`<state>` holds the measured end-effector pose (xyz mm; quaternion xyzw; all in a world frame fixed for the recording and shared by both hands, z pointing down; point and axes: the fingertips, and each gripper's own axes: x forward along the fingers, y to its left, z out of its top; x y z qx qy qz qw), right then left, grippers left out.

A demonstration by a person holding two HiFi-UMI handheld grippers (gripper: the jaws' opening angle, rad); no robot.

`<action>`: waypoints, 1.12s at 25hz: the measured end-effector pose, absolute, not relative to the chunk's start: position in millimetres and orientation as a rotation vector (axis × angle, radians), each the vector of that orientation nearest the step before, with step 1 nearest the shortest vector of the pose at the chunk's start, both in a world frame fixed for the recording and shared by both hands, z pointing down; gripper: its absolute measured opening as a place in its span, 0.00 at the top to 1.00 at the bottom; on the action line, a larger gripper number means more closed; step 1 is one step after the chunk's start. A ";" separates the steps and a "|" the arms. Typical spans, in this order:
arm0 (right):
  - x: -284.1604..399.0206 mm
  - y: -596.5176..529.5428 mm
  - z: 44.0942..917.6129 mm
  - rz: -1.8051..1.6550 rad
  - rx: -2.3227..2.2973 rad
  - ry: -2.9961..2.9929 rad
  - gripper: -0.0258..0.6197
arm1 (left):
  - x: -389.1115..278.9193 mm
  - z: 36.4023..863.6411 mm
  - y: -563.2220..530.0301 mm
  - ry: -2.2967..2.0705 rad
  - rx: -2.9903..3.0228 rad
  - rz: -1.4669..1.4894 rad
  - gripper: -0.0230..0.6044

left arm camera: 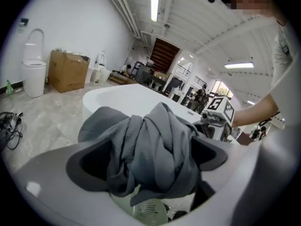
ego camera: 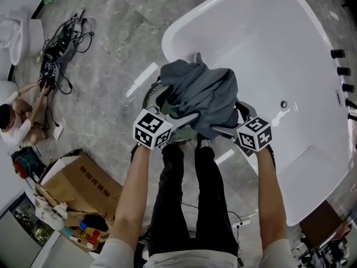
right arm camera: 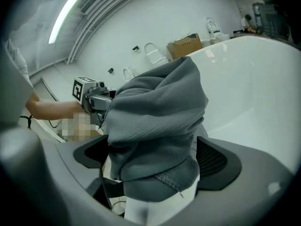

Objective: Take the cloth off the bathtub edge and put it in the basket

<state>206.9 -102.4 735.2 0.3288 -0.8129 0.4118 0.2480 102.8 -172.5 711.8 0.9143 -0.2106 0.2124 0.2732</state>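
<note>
Forearms (ego camera: 133, 197) reaching out from below, over black trouser legs (ego camera: 195, 205). Left gripper (ego camera: 179, 119) spread wide, right gripper (ego camera: 225, 129) likewise. Between both pairs of jaws, grey cloth (ego camera: 202, 96) bunched in a heap atop the basket (ego camera: 150, 94), off the tub edge, just beside the white bathtub (ego camera: 279, 54). Under the heap in the left gripper view, pale slotted basket wall. Further left, cardboard box (ego camera: 83, 184) on marble floor (ego camera: 111, 66).

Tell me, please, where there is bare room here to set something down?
Bare floor lies between the cables and the bathtub, and the bathtub's basin is bare. Crowded: the basket, under the cloth, left gripper and right gripper.
</note>
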 end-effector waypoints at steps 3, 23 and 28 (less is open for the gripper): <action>202.8 -116.3 746.5 1.181 0.882 -2.216 0.11 | 125.2 726.5 -176.5 -0.520 2.408 0.536 0.05; 138.4 -136.1 707.3 0.510 1.211 -2.029 0.61 | 111.4 700.2 -149.6 -0.458 2.437 0.306 0.53; 84.6 -126.0 700.9 0.550 1.179 -2.129 0.62 | 57.6 690.7 -140.4 -0.489 2.447 0.356 0.53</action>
